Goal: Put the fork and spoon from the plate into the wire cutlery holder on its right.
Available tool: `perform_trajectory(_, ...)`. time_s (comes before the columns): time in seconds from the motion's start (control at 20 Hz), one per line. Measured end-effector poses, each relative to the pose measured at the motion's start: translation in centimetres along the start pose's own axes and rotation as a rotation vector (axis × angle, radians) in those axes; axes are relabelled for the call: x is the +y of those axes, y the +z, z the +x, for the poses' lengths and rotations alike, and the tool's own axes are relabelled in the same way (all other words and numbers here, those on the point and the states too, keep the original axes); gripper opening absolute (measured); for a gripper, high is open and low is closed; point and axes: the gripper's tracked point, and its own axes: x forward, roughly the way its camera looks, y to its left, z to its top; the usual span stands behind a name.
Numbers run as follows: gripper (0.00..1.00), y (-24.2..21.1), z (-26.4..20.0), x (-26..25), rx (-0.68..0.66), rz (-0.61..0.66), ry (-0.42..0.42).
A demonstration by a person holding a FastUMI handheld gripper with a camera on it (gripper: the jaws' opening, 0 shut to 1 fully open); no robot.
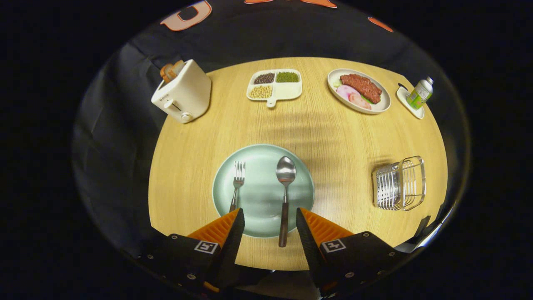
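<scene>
While its two fingers stand wide apart and grip nothing, the gripper (pixel 270 216) hangs above the near edge of a round wooden table (pixel 333 137). Between the fingers runs the dark handle of the spoon (pixel 285 189), its end overhanging the near rim of a pale green plate (pixel 262 204) and its bowl pointing away toward the middle of the plate. Left of the spoon on the same plate lies the fork (pixel 237 183), tines away, with the lower part of its handle hidden behind the left finger; whether that finger touches it is hard to say from this angle. Right of the plate and well apart from it sits the wire cutlery holder (pixel 399 183), which seems to hold nothing. Beyond the plate, on the far side of the table, stand a white toaster (pixel 183 93) with bread in its slot, a divided tray (pixel 275 85) of beans and grains, an oval dish (pixel 360 91) of sliced meat, and a small bottle (pixel 420 93) on a little white tray (pixel 409 104).
</scene>
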Motion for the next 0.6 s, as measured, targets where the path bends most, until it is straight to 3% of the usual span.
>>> perform_trajectory(0.25,0.61,-1.3,4.4,-0.7,0.095,0.04,-0.039)
perform_trajectory(0.45,0.44,-2.2,6.4,-1.3,0.158,0.028,-0.096)
perform_trajectory(0.6,0.23,-2.2,7.2,-1.8,0.164,0.038,-0.137)
